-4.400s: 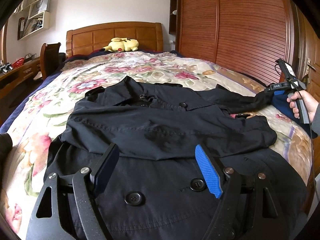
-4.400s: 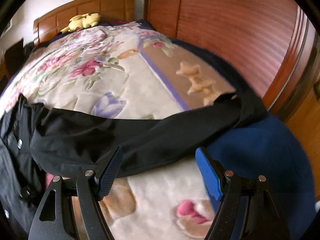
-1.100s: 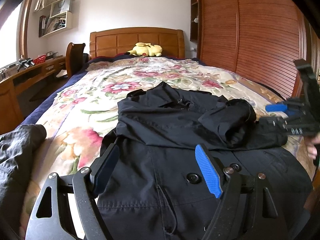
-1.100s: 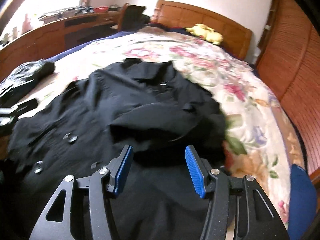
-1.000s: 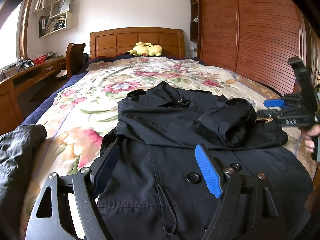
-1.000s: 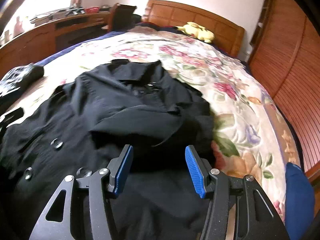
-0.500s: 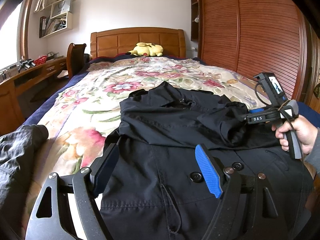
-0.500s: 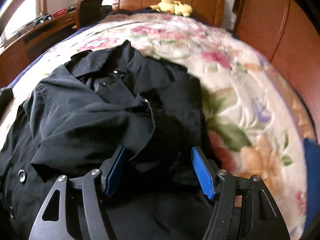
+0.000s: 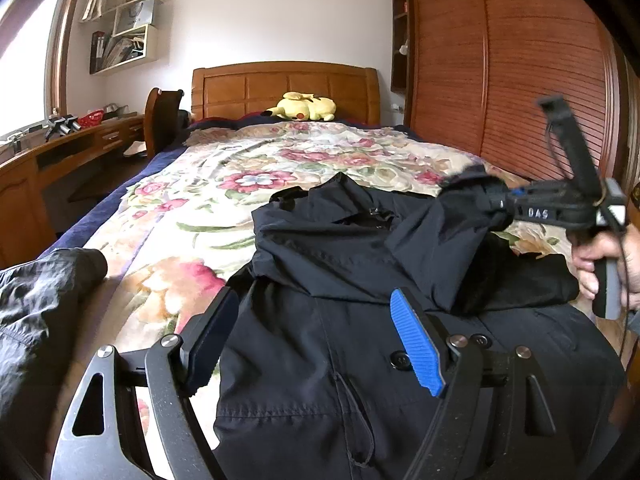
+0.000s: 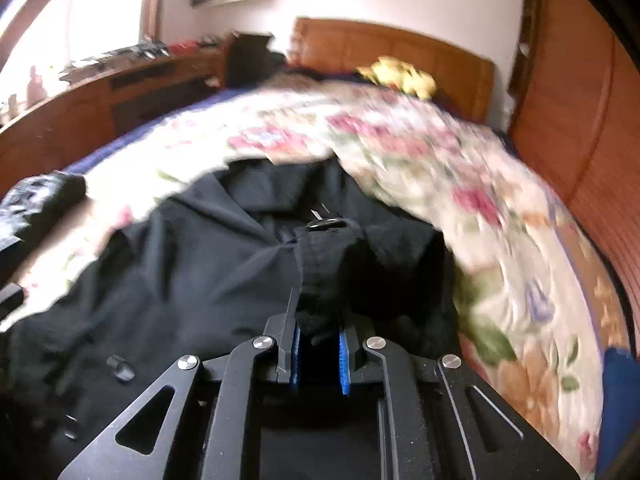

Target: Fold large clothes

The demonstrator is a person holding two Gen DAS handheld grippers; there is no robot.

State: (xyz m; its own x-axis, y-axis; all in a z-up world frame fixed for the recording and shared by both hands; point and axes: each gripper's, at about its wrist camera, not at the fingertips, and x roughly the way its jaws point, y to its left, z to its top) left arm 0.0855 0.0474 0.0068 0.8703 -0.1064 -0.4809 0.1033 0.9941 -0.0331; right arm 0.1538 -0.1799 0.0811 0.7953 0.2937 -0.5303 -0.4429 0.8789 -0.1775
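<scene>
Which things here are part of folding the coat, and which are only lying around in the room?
Part of the job:
black coat
its sleeve, between the closing jaws of the right gripper
left gripper, open

Lying about:
yellow plush toy
dark jacket

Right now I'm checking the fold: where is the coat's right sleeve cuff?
In the left wrist view the sleeve cuff is lifted at the right, pinched in the closing right gripper, above the black coat on the floral bedspread.
</scene>
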